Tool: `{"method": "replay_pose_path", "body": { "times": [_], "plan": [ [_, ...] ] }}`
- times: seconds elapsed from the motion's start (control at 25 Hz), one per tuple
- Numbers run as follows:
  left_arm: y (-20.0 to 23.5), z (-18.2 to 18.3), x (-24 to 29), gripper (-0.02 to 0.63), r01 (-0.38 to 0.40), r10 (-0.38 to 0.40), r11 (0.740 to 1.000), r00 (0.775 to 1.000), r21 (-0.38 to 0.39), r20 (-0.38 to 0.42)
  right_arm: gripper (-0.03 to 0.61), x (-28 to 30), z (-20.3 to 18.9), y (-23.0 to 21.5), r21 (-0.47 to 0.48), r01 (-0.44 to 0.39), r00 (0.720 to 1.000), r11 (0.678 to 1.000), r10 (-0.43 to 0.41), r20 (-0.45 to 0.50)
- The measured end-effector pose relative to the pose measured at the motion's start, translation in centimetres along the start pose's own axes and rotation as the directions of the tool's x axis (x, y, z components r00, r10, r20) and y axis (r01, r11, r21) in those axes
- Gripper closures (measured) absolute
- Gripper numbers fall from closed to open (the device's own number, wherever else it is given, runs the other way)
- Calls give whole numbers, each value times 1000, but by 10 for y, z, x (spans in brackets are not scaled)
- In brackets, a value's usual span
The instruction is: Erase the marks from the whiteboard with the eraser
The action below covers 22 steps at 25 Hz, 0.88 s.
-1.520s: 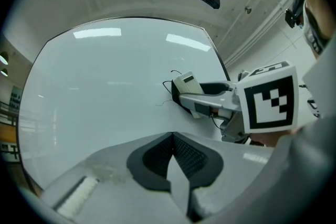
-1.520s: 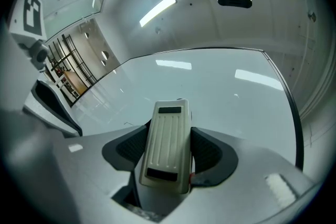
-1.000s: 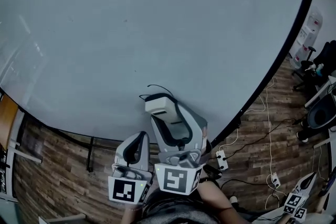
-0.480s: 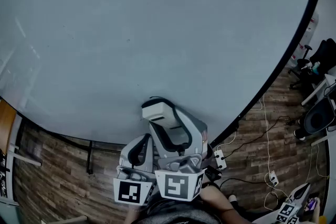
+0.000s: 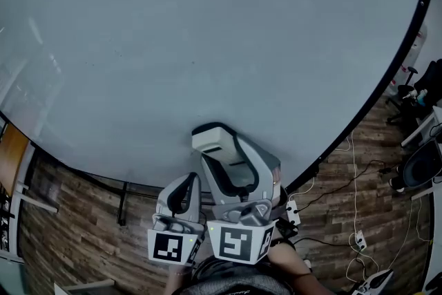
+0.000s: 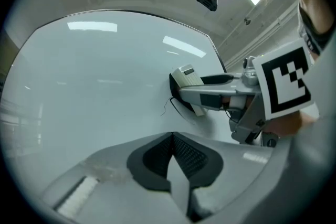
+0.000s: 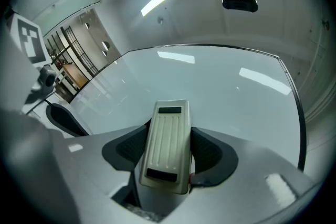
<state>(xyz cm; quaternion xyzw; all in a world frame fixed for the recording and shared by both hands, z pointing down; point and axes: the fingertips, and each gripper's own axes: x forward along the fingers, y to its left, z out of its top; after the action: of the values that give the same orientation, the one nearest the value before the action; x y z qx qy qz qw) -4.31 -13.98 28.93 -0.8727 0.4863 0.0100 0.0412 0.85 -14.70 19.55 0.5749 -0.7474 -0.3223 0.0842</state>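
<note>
The whiteboard (image 5: pixel 207 31) fills most of the head view and looks almost clean. My right gripper (image 5: pixel 222 150) is shut on the cream eraser (image 5: pixel 213 138), which rests against the board near its lower edge. In the right gripper view the eraser (image 7: pixel 167 144) sits lengthwise between the dark pads (image 7: pixel 212 152). A thin black squiggle (image 6: pixel 167 107) shows on the board (image 6: pixel 94 86) just left of the eraser (image 6: pixel 186 77) in the left gripper view. My left gripper (image 5: pixel 184 184) hangs just below and left of the right one, shut with nothing in it (image 6: pixel 172 152).
The board's black frame (image 5: pixel 387 79) runs along its right and lower edge. Below it lies wood flooring with a power strip (image 5: pixel 291 211) and cables. Office chairs (image 5: pixel 423 148) stand at the far right, and a dark stand leg (image 5: pixel 123 204) at lower left.
The black squiggle seen above the eraser one second ago no longer shows in the head view; the eraser has slid a little up over that spot. The left gripper stays beside it, shut.
</note>
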Motion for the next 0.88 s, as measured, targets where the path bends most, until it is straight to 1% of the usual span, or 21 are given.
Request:
{"method": "replay_pose_path", "body": {
  "times": [0.16,0.24,0.48,0.68,0.8,0.88],
  "plan": [
    [-5,-5,2,612,21,-21,999,1000,-25,-10,309,4,3,0,-1,-6,1000,1000,6,7],
    [0,-10,-1,612,14,-15,999,999,-39,-28,310,8,6,5,-2,-11,1000,1000,11,11],
    [14,-19,-20,612,-71,68,996,996,-62,-56,310,17,14,29,-53,-62,997,997,64,47],
    [36,-25,-40,612,-168,163,984,983,-57,-83,311,32,21,65,-90,-159,984,983,165,63],
    [42,-26,-48,612,-206,201,977,976,-52,-87,310,33,25,68,-97,-172,981,980,179,77],
    [42,-27,-47,612,-211,206,976,974,-47,-93,310,33,26,63,-80,-173,980,982,180,87]
  ]
}}
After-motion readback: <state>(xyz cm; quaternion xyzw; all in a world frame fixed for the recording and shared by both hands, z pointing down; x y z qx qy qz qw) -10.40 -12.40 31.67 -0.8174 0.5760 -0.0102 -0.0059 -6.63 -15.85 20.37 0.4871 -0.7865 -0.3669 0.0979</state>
